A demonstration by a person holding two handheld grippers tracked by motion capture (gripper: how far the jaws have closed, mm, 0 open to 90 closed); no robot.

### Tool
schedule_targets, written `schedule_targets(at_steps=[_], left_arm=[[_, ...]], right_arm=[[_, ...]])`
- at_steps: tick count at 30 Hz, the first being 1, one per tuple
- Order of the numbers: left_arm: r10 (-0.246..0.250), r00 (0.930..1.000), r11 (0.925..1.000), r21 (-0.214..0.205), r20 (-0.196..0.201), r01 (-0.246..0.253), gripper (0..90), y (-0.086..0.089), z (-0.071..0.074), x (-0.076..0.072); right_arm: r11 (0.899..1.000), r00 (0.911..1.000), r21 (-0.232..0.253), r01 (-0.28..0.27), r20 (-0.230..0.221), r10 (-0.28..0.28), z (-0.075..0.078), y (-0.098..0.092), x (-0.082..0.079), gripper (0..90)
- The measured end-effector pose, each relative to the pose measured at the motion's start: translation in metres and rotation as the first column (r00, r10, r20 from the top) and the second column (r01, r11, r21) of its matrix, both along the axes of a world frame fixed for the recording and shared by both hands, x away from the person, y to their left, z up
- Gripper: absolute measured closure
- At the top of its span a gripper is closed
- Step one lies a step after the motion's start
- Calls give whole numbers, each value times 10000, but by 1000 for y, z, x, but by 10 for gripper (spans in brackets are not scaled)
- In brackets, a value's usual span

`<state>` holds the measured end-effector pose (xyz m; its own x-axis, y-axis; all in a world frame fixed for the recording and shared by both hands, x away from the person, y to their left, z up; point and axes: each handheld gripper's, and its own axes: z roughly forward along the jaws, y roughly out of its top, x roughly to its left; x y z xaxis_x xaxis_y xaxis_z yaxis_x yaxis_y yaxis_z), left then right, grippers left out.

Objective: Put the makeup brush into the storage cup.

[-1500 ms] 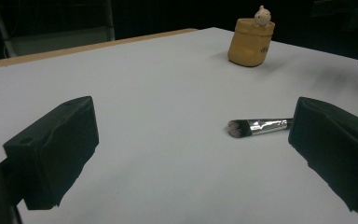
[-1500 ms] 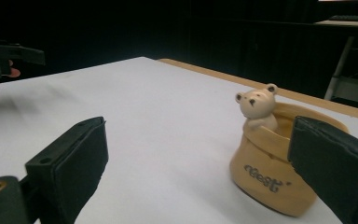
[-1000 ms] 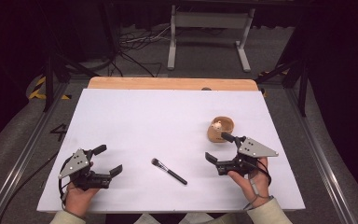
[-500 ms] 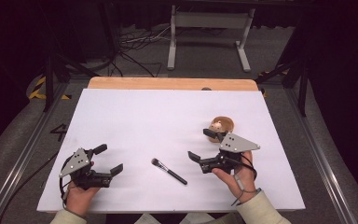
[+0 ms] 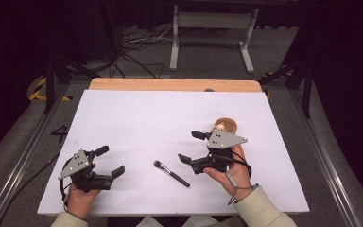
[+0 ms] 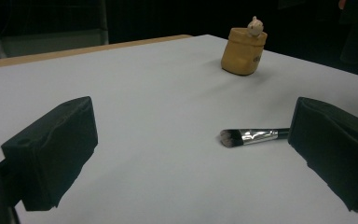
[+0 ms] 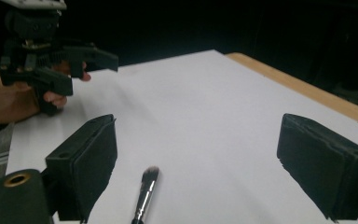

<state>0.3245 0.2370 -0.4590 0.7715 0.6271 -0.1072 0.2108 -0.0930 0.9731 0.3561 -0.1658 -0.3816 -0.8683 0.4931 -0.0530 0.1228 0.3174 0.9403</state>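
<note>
While the person's right hand (image 5: 229, 168) holds its gripper just above the white tabletop (image 5: 137, 123), the right gripper (image 5: 191, 146) points toward the table's left side, its two black jaws spread wide with nothing pinched between them; they have just been narrowing a little. A grey three-cornered plate rides on top of it, and a cable loops back past the wrist and the pale sleeve (image 5: 260, 210). The makeup brush (image 5: 171, 173) lies flat on the tabletop just beside the lower jaw, bristle end toward the table's left, dark handle slanting toward the near edge. In the right gripper view the brush (image 7: 145, 193) lies low between the open jaws, its bristles pointing away.

Near the front left corner, the left hand (image 5: 81, 198) rests low with the left gripper (image 5: 109, 161) aimed toward the table's middle, jaws likewise spread and empty. In its own view the brush head (image 6: 230, 136) lies ahead, the handle running behind the right-hand jaw.

A small tan jar (image 5: 225, 126) with a little pale figure on its rim stands just behind the right gripper, partly hidden by it. A wooden strip (image 5: 170, 84) edges the far side; beyond, a metal stand (image 5: 210, 21) and cables (image 5: 137, 42) sit on the dark floor.
</note>
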Motion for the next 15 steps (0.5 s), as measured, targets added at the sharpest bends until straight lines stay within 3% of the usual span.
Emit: schedule_targets(at_steps=[4, 7, 10, 11, 15], left_arm=[[-47, 9999, 10000, 52, -103, 48, 19, -1, 0, 0], [-60, 9998, 9999, 97, -195, 62, 17, -2, 0, 0], [-59, 9998, 9999, 134, -191, 62, 16, -1, -1, 0], [-12, 9998, 9999, 109, -219, 15, 16, -1, -1, 0], [171, 9996, 9994, 316, -230, -164, 17, -2, 0, 0]], right_arm=[[9960, 9988, -896, -42, -494, -3, 3, 7, 5, 109], [9875, 9948, -1573, -17, -1005, -143, 4, 14, 11, 85], [9760, 9926, -2179, -17, -1190, -248, 5, 21, 16, 86], [9760, 9926, -2179, -17, -1190, -248, 5, 21, 16, 86], [9551, 9864, -2954, -223, -1619, -270, 7, 30, 21, 109]])
